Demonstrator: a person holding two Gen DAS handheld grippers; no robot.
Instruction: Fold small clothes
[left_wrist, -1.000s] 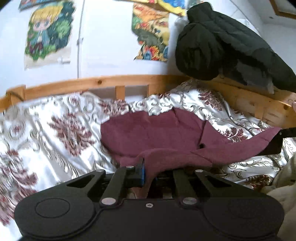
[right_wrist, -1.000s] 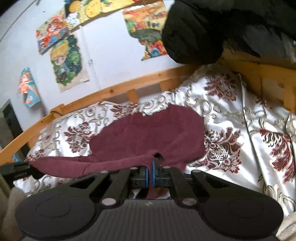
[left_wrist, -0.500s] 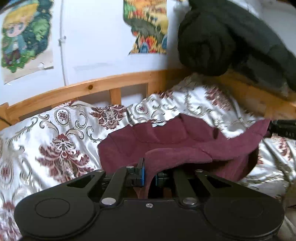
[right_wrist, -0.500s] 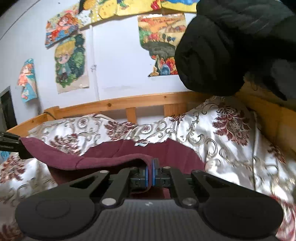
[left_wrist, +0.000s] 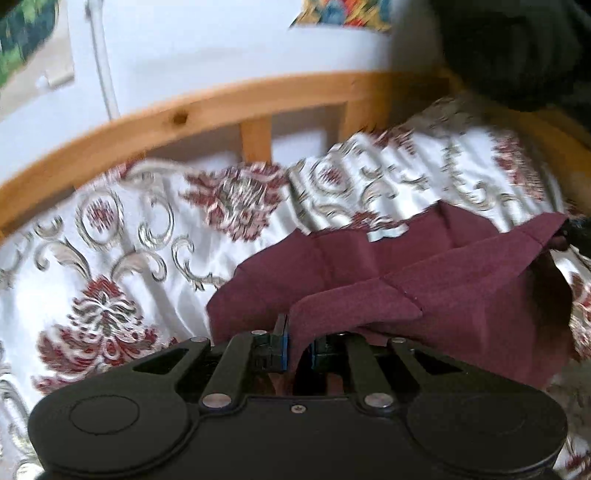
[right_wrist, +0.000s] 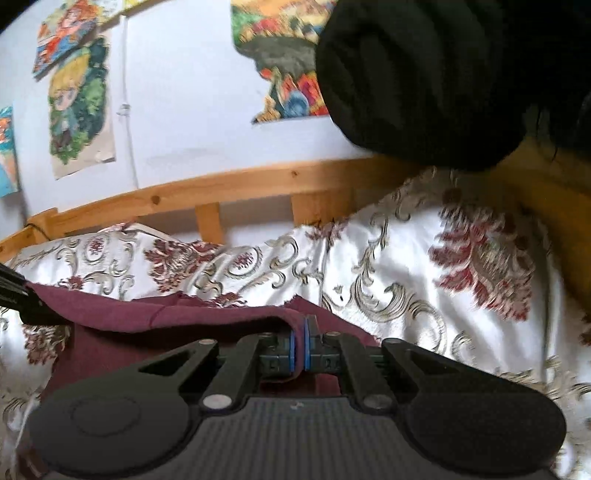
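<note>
Garment: a small maroon garment (left_wrist: 424, 291) lies on the bed, its far part flat on the bedspread (left_wrist: 122, 258), its near edge lifted off it between the two grippers.
Left gripper: the left gripper (left_wrist: 298, 343) has its jaws closed on a raised flap of the near edge; cloth fills the gap between the blue pads.
Right gripper: the right gripper (right_wrist: 305, 345) has its jaws pinched tight on the hem at the other end, the pads almost meeting over thin cloth.
Step in hand (judgement): carrying the near edge over toward the far one to make a fold.
Doing it well: keep both ends level and the edge taut between them, so the top layer lands without a sag; lay it down on the far edge before either grip lets go.
Risk: the bedspread looks slick, so the lower layer may slide if dragged.
Garment cloth: matte, soft, slightly fuzzy knit with stitched seams; it drapes in broad folds.
Bedspread: glossy satin-like white with red floral and grey scroll print, rumpled.
Bed frame: pale wooden rail (right_wrist: 229, 192) along the far side.
Far right: a bulky black quilted coat (right_wrist: 443, 74) hangs over the bed corner.
</note>
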